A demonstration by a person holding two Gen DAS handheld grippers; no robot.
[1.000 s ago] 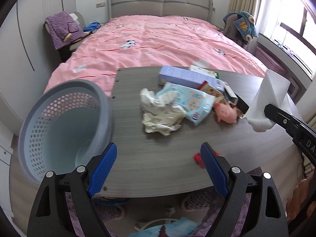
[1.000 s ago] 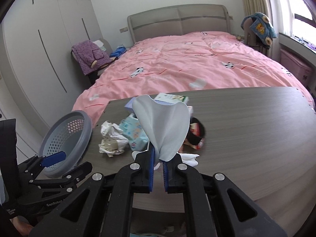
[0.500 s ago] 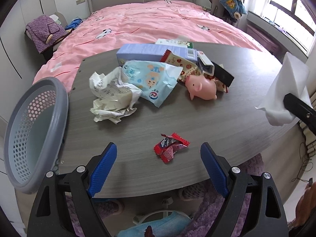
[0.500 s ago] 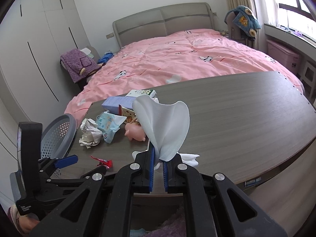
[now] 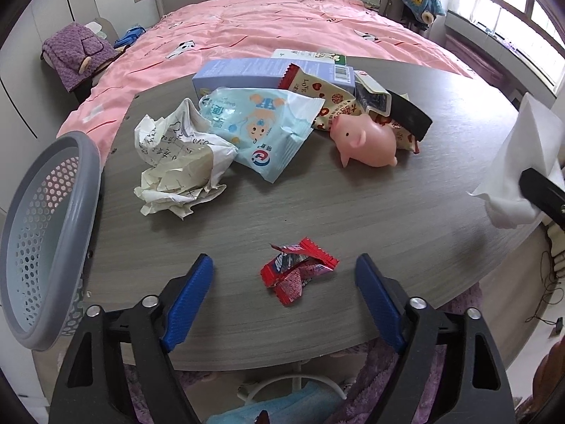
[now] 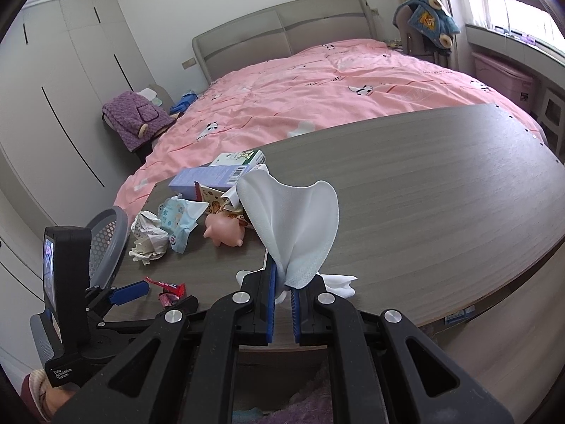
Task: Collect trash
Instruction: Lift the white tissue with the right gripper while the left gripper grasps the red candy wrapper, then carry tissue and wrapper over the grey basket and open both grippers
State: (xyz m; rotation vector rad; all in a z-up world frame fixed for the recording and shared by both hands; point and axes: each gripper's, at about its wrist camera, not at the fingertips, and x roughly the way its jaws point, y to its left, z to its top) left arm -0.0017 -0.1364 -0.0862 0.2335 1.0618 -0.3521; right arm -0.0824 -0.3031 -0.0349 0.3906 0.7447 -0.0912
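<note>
Two tongs: left [image 5: 284,270] spread over red wrapper [image 5: 296,274]; right [image 6: 281,281] pinching white cloth [image 6: 296,224].

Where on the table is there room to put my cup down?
Bare wood fills the table's whole right side, right of the pig. A smaller patch lies between the crumpled paper and red wrapper. The far left corner is crowded.

One basket [image 5: 46,212], one crumpled paper [image 5: 176,166], one pig toy [image 5: 367,139], one red wrapper [image 5: 296,272], two boxes [image 5: 247,76].
</note>
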